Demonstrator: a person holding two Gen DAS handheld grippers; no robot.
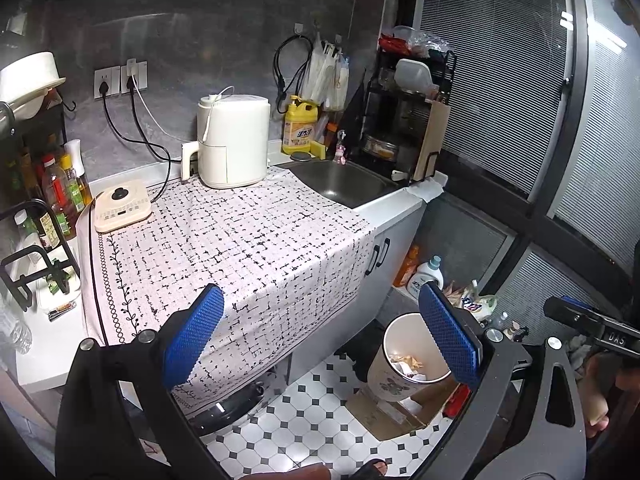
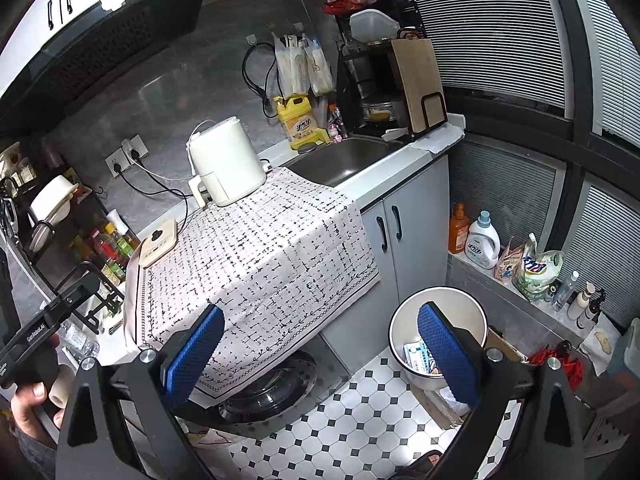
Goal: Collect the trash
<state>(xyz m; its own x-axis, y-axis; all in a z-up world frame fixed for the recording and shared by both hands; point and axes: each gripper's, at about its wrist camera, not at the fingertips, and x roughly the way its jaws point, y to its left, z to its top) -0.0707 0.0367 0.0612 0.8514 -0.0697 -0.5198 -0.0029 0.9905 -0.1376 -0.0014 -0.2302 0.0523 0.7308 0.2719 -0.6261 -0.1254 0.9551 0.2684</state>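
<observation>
Blue-padded left gripper and right gripper gape wide, empty

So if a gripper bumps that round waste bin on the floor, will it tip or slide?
Probably tips fairly easily: the waste bin is tall, narrows toward its base, and already leans on flattened cardboard. It likely weighs little, holding only some paper scraps. On the glossy tiled floor it might also slide.

The air fryer stands on the counter cloth; the sink lies right of it. The bin stands on the floor, below and right of the cloth.
</observation>
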